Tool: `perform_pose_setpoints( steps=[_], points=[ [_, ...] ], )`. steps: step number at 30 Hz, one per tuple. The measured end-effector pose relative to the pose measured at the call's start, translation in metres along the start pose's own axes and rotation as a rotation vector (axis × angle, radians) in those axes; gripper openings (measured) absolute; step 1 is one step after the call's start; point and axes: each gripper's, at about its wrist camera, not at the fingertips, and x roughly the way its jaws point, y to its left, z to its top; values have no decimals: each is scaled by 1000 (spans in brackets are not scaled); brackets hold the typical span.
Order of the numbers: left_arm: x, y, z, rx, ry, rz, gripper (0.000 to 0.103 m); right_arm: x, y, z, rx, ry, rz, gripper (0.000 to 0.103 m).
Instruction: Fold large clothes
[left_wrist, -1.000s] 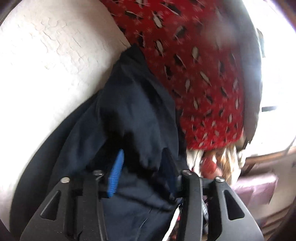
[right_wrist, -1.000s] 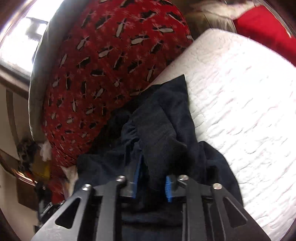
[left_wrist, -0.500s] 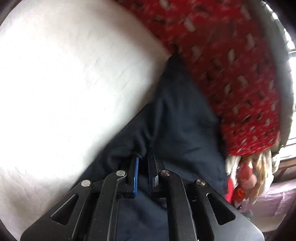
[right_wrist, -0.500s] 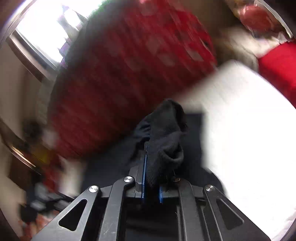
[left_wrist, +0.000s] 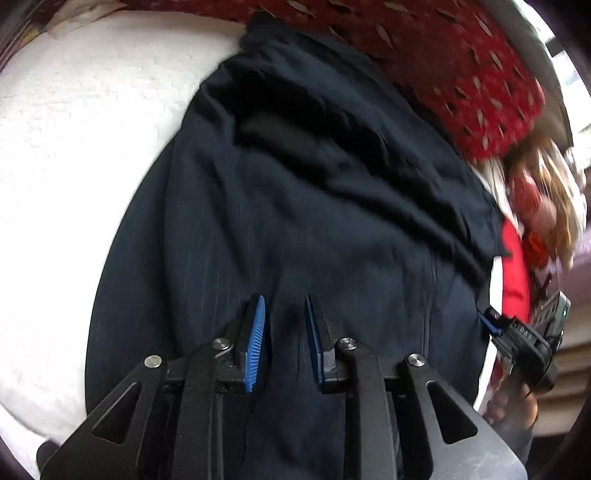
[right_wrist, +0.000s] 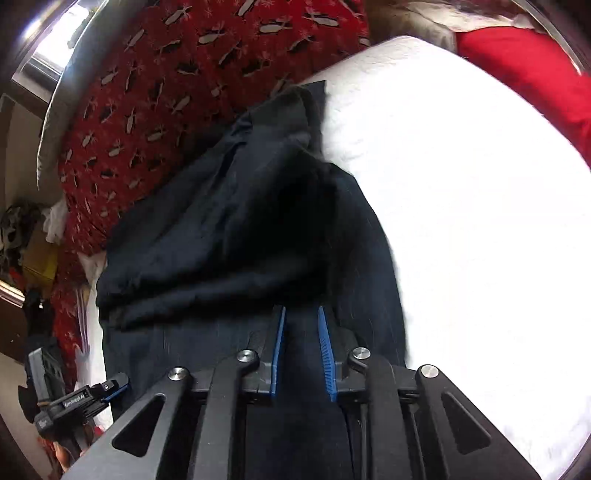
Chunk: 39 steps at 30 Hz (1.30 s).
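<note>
We see a big dark navy cloth garment (left_wrist: 295, 221) lying on a white bumpy bed cover (left_wrist: 74, 184). It lies along the side of the bed cover that meets a red blanket with little dark and white shapes (right_wrist: 147, 110). One pointed corner of the garment reaches up to where the white cover and the red blanket touch. The top part of the garment looks folded over the lower part, and the folded edge makes a thick, bumpy line across it.

Our left gripper (left_wrist: 284, 321) hangs over the near end of the garment. Its two blue pads are apart, and we see no cloth pinched between them. Our right gripper (right_wrist: 300, 332) is over the near end too, right by the folded edge. Its blue pads are apart as well, with nothing held.

In the left view we can see the right gripper at the garment's right edge, and in the right view the left one peeks in at the bottom left corner.

We think one fold is done and the cloth is let go. Next we think we need to pick two new spots on an edge, pinch them, and fold the garment again to make it smaller. The bumpy part may need to be made flat first.
</note>
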Motion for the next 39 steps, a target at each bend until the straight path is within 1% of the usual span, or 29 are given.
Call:
perform_pose_setpoints(
  steps=[1,2,3,5,7,8,9,10,11,12,13,14,15,18,21,22,23,24,26,27,28,29,30,31,32,33,35,37,39],
  points=[
    [-2,2,-8,6,35,-11,22,-6,-1,-7,6,14,-2,24],
    [-2,6,-15,12,64,-16,22,-12,-3,-17,5,35,3,34],
    [-5,9,-24,20,90,-21,22,-17,-6,-29,-1,67,-2,38],
    [-15,20,-41,28,112,-18,22,-25,-12,-55,-31,138,-16,38],
    [-28,32,-59,26,120,-30,22,-36,-15,-73,-67,154,-27,38],
    [-34,34,-61,16,115,-34,24,-44,-16,-82,-89,148,-36,38],
    [-40,40,-65,7,109,-31,29,-57,-19,-91,-113,121,-42,38],
    [-43,40,-65,-2,102,-20,40,-70,-22,-96,-122,85,-45,42],
    [-51,48,-71,-13,82,-9,46,-79,-25,-99,-112,71,-63,54],
    [-59,57,-76,-20,58,-7,47,-94,-33,-104,-88,47,-71,58],
    [-61,63,-80,-23,48,-5,49,-105,-39,-108,-79,16,-50,58],
    [-64,74,-86,-30,47,1,52,-113,-48,-107,-76,-5,-35,62],
    [-63,83,-91,-41,52,5,53,-118,-55,-111,-73,-12,-36,66],
    [-50,102,-105,-61,92,-2,54,-117,-78,-125,-53,23,-43,66],
    [-32,108,-116,-95,137,-78,54,-108,-92,-146,-29,79,-1,66],
    [-24,108,-121,-100,153,-106,59,-105,-93,-148,-25,95,19,66],
    [-22,108,-125,-98,158,-112,65,-100,-91,-154,-25,122,58,66],
    [-14,105,-130,-93,170,-125,66,-93,-88,-159,-32,158,93,66],
    [-9,100,-136,-83,177,-126,66,-80,-67,-169,-78,181,99,67],
    [-7,96,-139,-66,173,-119,66,-76,-62,-173,-130,188,96,67],
    [-8,94,-141,-52,166,-112,63,-75,-57,-176,-182,185,80,67],
    [-10,91,-143,-31,163,-104,45,-74,-53,-178,-223,188,72,62],
    [-13,90,-146,-17,170,-114,36,-73,-47,-181,-282,193,49,54],
    [-15,90,-147,-17,175,-141,19,-70,-39,-184,-330,204,32,26],
    [-20,92,-148,-29,178,-191,14,-69,-35,-185,-362,227,44,15],
    [-27,89,-148,-35,168,-222,14,-72,-32,-186,-375,222,52,14],
    [-38,81,-145,-25,145,-251,13,-77,-23,-186,-394,202,66,11],
    [-51,73,-141,-17,122,-297,13,-95,-22,-184,-378,161,131,9],
    [-68,66,-134,-17,86,-339,13,-115,-16,-178,-335,98,237,9]
  ],
)
